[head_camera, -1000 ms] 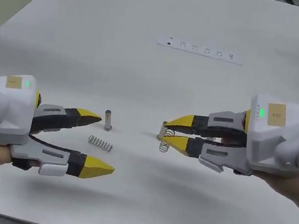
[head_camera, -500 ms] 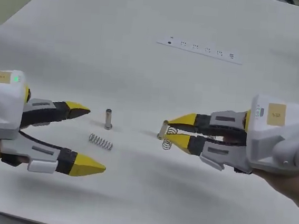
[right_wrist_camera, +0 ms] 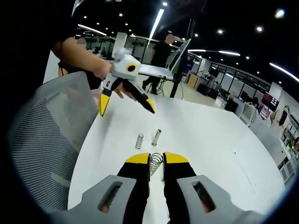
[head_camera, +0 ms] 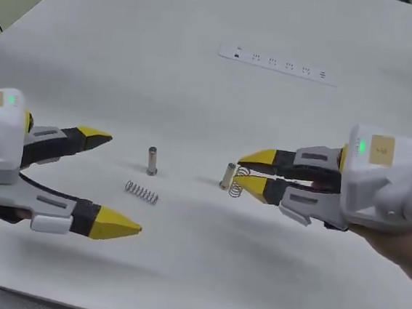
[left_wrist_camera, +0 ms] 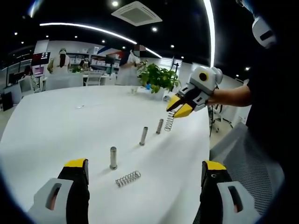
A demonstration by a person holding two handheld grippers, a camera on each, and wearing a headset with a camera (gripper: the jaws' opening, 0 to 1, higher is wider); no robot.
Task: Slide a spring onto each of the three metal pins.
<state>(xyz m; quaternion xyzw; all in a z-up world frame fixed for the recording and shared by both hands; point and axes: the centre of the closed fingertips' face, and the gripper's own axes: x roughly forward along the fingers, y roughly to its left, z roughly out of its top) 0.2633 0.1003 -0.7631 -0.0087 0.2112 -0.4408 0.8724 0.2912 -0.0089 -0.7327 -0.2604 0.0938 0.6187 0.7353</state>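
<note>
White counter point(head_camera: 197, 95): right hand-held gripper point(head_camera: 243, 174) pinches a near-upright spring point(head_camera: 237, 184) just beside the standing pin point(head_camera: 227, 176) ahead of its tips; left hand-held gripper point(head_camera: 124, 183) spread, farther off.

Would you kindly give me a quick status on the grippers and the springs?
Right gripper shut on a spring, beside a pin. Left gripper open, empty. Second spring lying loose. Nothing in the way.
</note>
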